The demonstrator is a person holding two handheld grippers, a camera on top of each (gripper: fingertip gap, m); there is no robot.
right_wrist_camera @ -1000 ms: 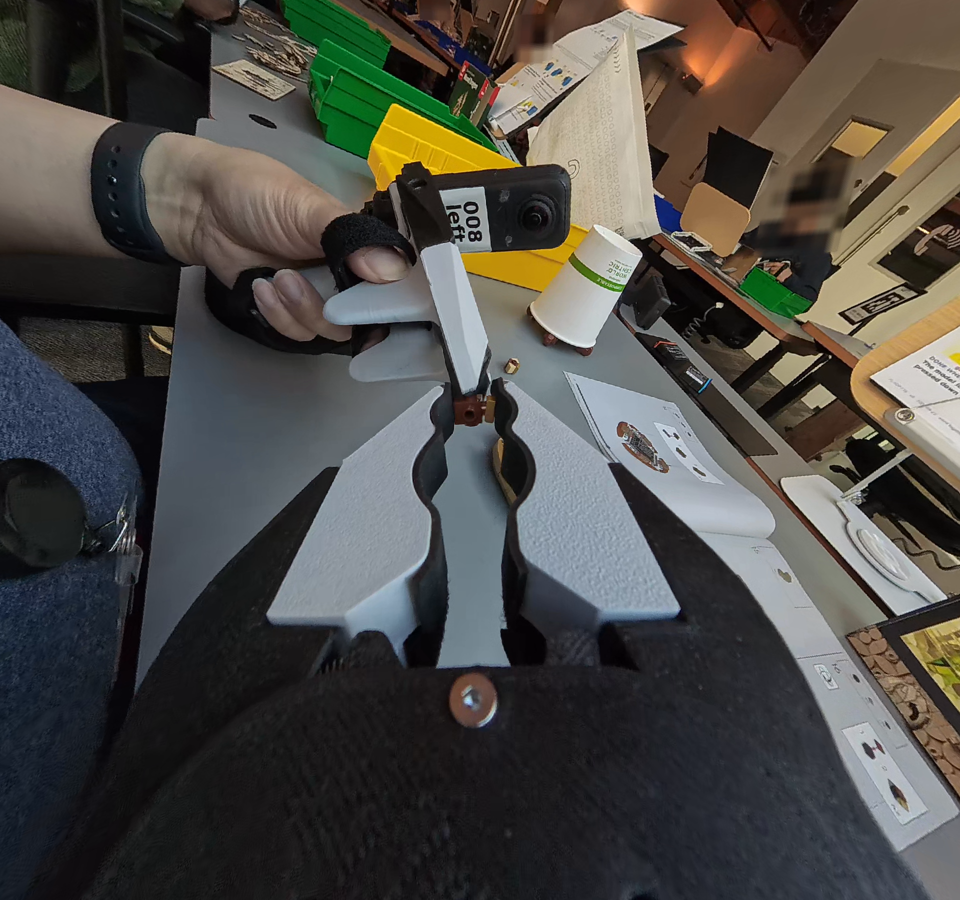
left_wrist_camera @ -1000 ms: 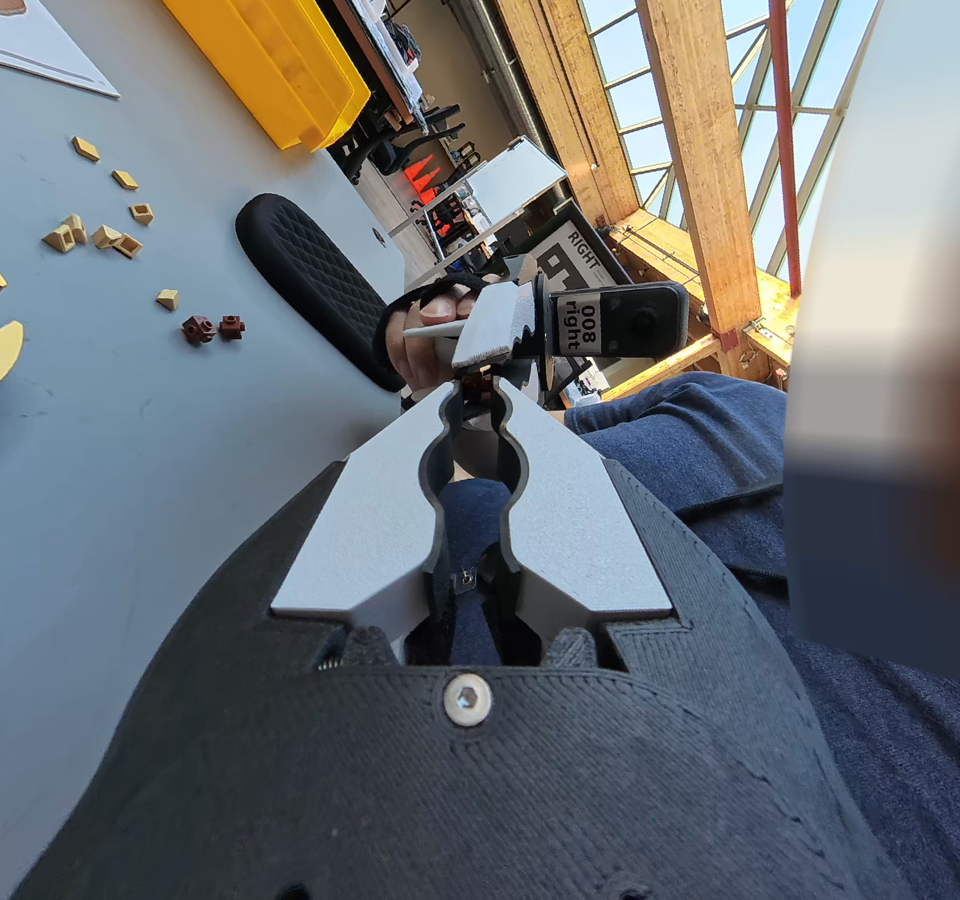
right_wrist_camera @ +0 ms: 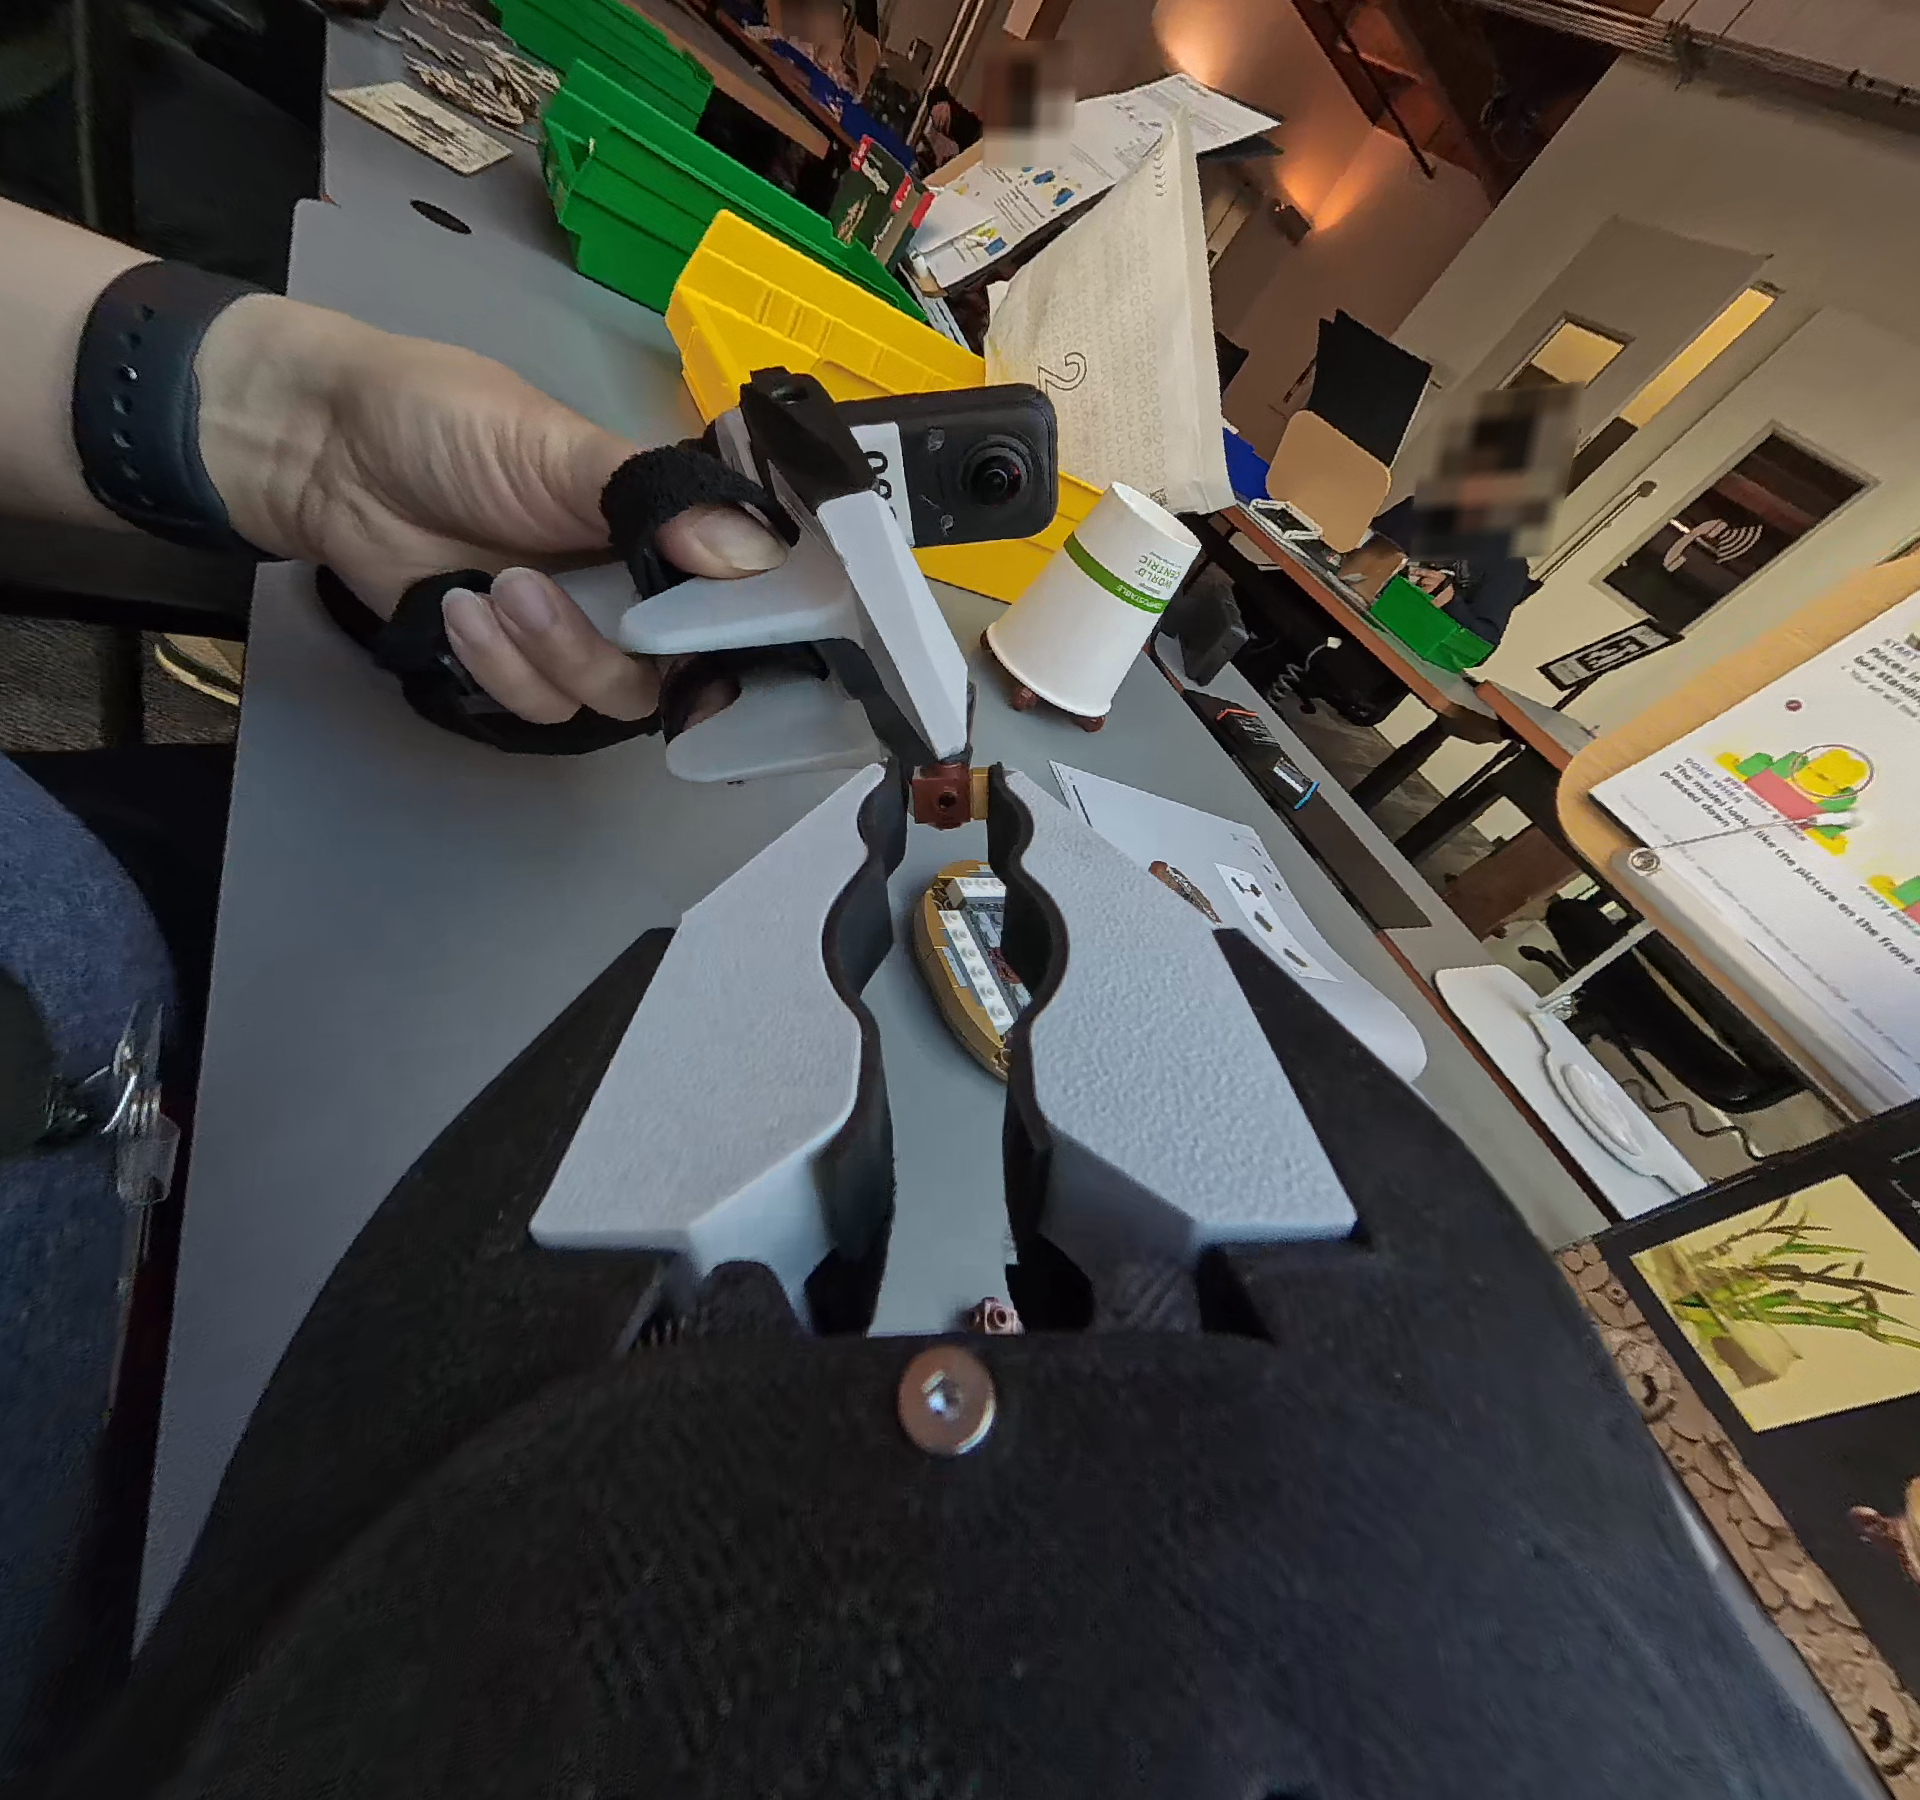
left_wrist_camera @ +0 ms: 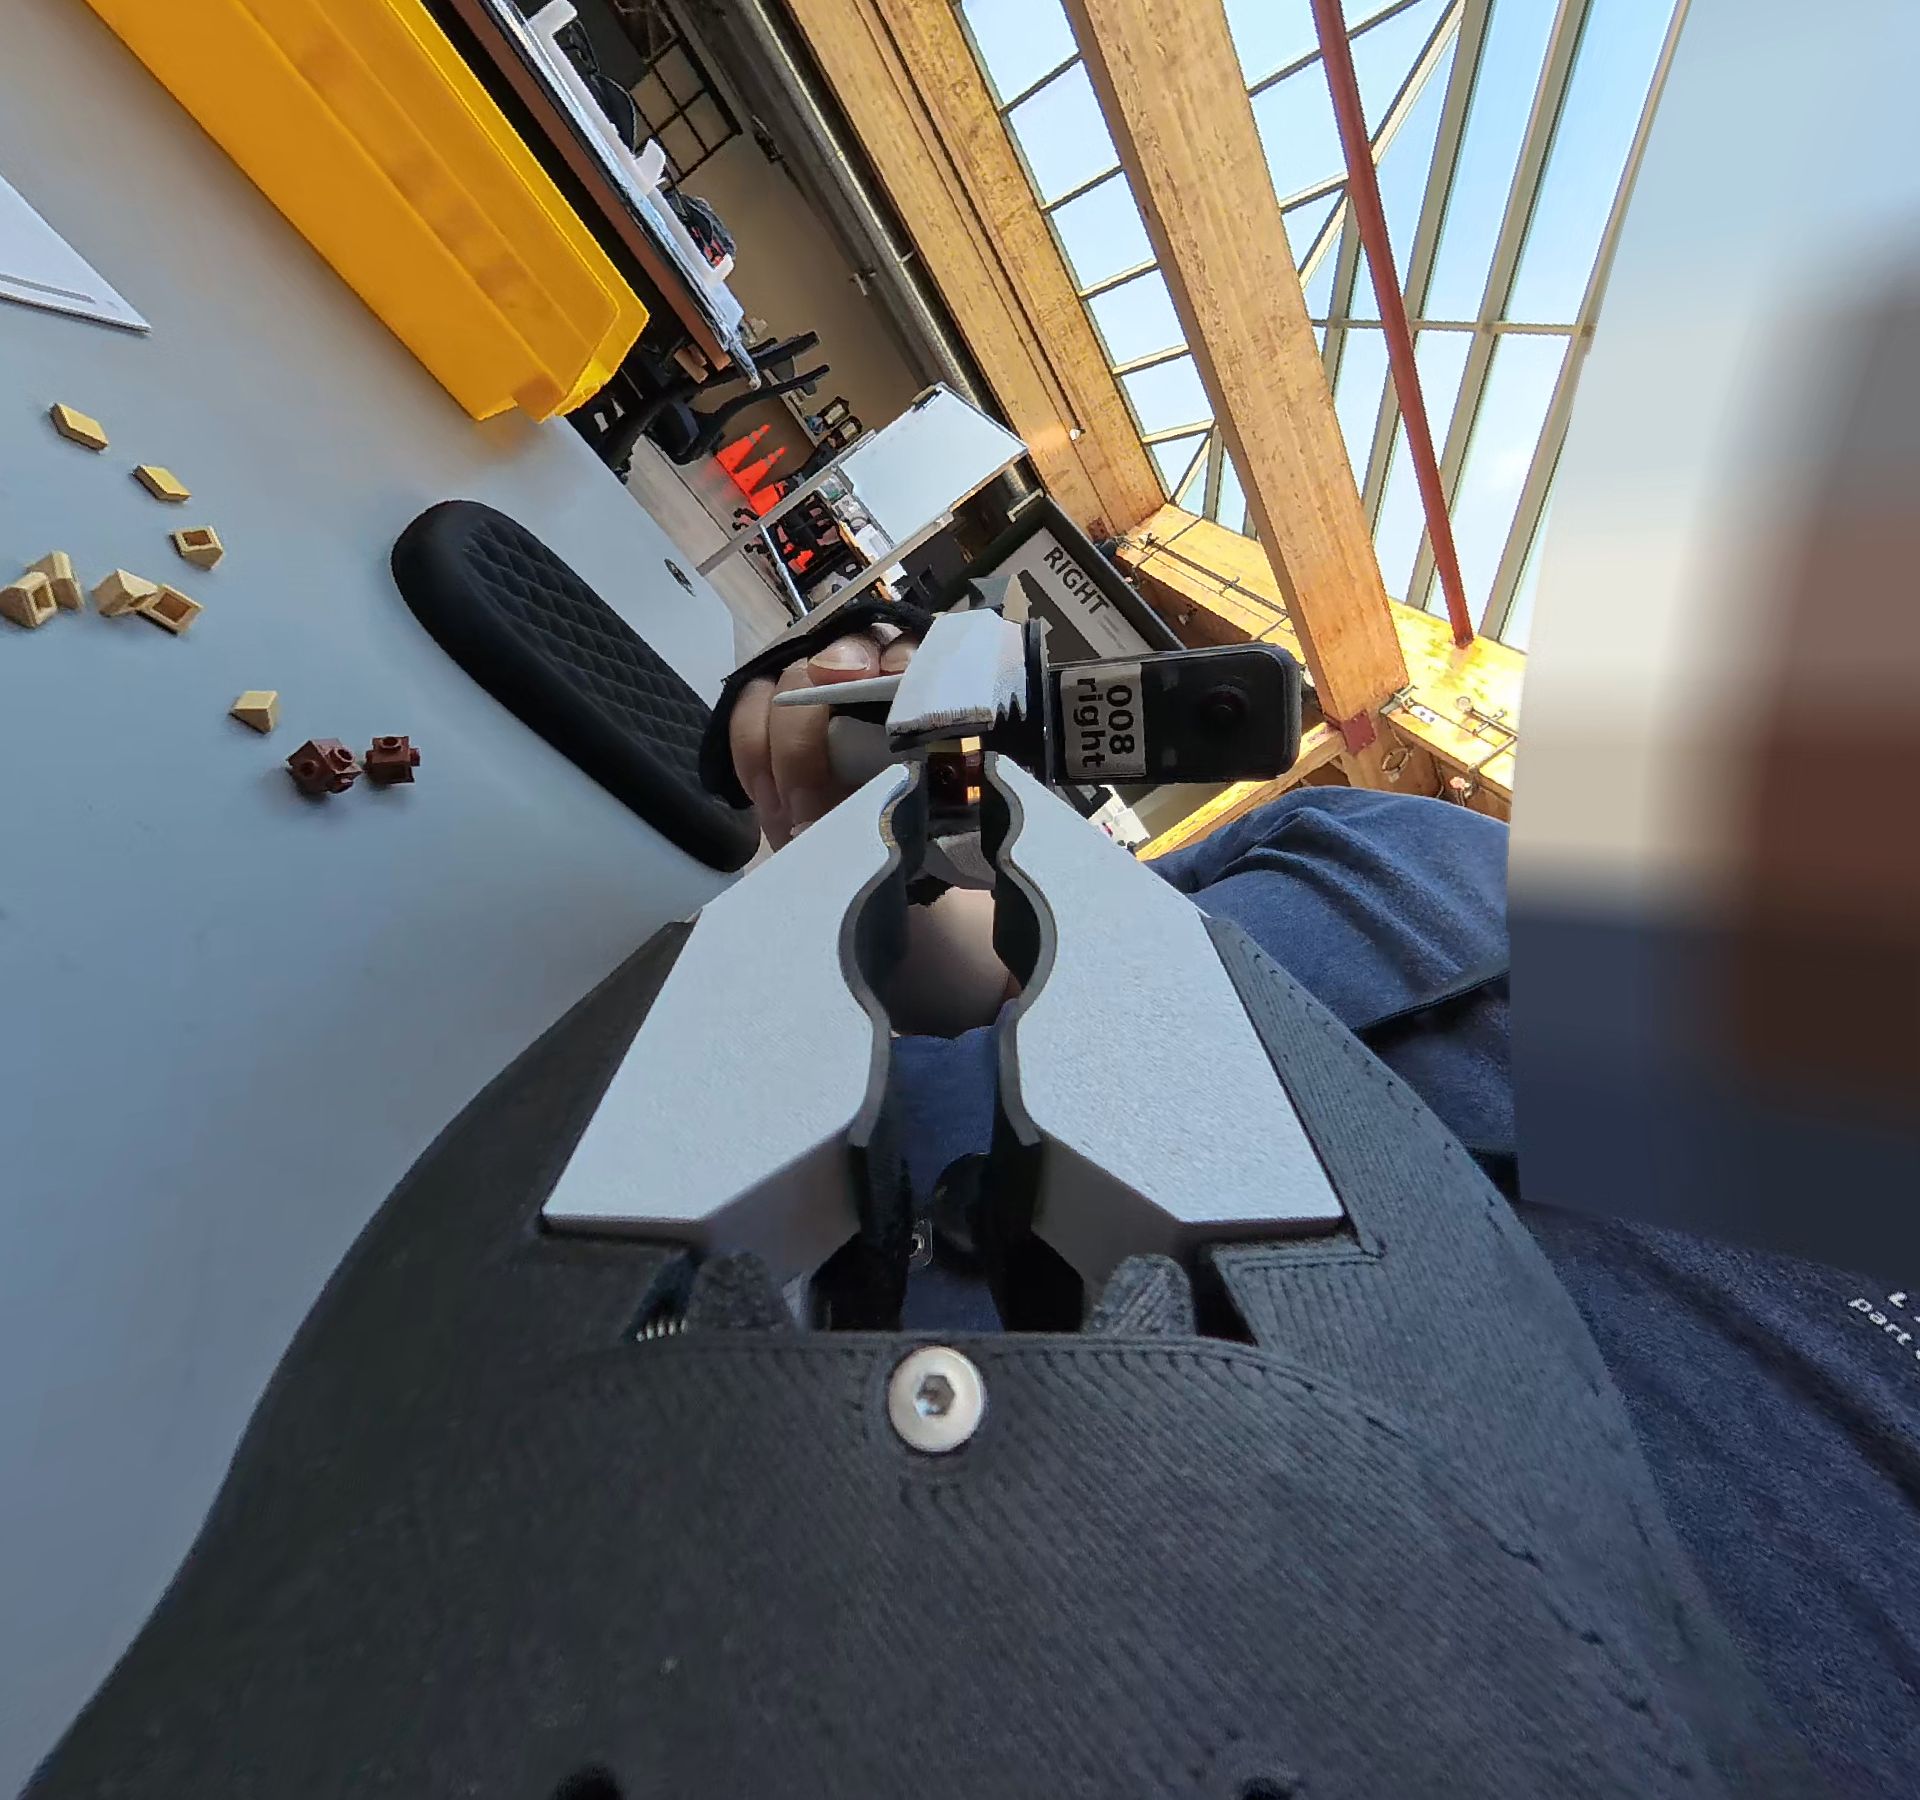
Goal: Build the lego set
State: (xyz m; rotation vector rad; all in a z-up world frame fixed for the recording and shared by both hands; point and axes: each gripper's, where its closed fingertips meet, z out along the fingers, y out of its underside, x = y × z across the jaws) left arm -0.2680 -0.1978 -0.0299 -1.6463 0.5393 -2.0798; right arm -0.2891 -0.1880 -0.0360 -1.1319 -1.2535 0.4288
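Since a second ago the left gripper (right_wrist_camera: 940, 748) has tipped steeper over the right gripper (right_wrist_camera: 943, 794), whose fingers clamp the brown-and-tan brick pair (right_wrist_camera: 948, 798) above the counter (right_wrist_camera: 416, 919); left fingers look together, pressing the join, which I judge needs squaring next.

Loose parts on the grey table (left_wrist_camera: 260, 971), referenced to the yellow bin (left_wrist_camera: 343, 140): seven tan pieces (left_wrist_camera: 125, 592) below it and two reddish-brown bricks (left_wrist_camera: 353, 766) beyond those. Bins: two yellow ones nested, and about three green bins (right_wrist_camera: 644, 181) stacked behind. One upturned paper cup (right_wrist_camera: 1096, 607) stands beside the yellow bin.
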